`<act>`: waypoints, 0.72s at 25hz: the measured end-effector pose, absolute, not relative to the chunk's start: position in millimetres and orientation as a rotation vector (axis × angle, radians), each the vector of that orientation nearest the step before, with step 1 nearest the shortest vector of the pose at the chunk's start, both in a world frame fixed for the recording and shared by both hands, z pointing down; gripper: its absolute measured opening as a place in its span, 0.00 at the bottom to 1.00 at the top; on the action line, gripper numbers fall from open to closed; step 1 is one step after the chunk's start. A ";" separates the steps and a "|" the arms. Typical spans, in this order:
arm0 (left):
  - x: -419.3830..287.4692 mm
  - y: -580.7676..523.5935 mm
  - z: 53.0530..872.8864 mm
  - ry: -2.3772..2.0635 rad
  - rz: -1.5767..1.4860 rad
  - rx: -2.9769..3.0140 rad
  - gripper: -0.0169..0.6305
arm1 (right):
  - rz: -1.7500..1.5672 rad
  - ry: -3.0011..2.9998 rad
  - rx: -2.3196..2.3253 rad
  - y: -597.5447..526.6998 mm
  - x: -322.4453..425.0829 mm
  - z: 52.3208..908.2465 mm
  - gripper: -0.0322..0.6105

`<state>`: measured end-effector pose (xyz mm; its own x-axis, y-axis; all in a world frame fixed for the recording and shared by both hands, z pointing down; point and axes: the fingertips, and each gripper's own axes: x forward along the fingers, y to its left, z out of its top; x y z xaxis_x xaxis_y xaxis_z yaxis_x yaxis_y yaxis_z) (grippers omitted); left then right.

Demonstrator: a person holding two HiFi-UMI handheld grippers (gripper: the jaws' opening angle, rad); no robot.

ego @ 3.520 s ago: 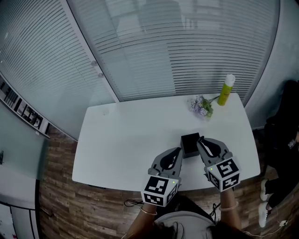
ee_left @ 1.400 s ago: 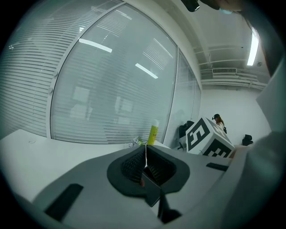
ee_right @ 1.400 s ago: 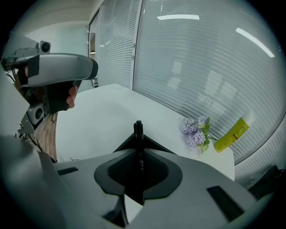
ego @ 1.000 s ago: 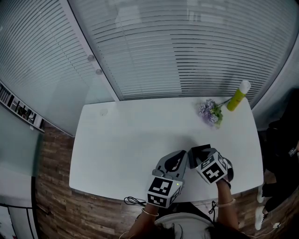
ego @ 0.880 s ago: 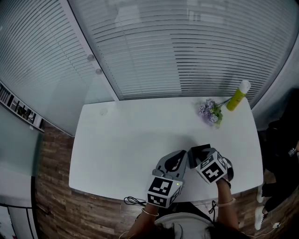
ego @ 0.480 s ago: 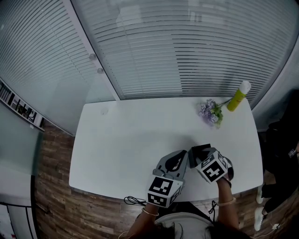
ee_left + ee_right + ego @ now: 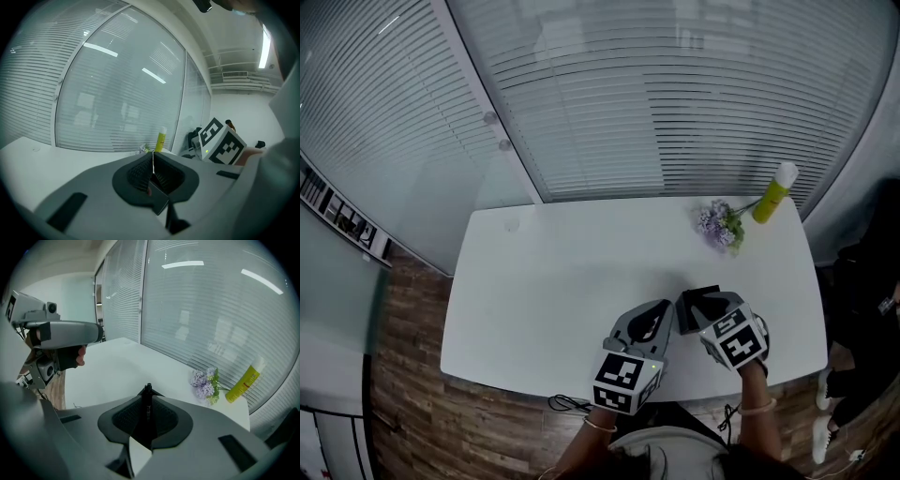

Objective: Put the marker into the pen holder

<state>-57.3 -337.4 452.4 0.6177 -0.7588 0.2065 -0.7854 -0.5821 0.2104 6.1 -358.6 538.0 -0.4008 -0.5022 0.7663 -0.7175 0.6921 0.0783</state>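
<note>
Right tool [image 7: 148, 397] grips a slim black marker [image 7: 147, 414], tip protruding.

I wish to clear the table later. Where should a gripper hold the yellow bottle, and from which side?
Probably mid-body of the yellow bottle, jaws across its round, upright sides, coming level from the near right: the flowers lie at its left.
</note>
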 end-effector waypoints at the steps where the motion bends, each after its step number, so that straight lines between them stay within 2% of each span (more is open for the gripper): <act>1: -57.6 -335.4 451.6 -1.259 0.135 2.564 0.06 | 0.331 -2.102 0.945 -357.8 6.0 534.2 0.19; 18: -51.9 -294.5 435.5 -1.310 0.112 2.590 0.06 | 0.285 -2.272 1.120 -327.8 21.0 487.0 0.13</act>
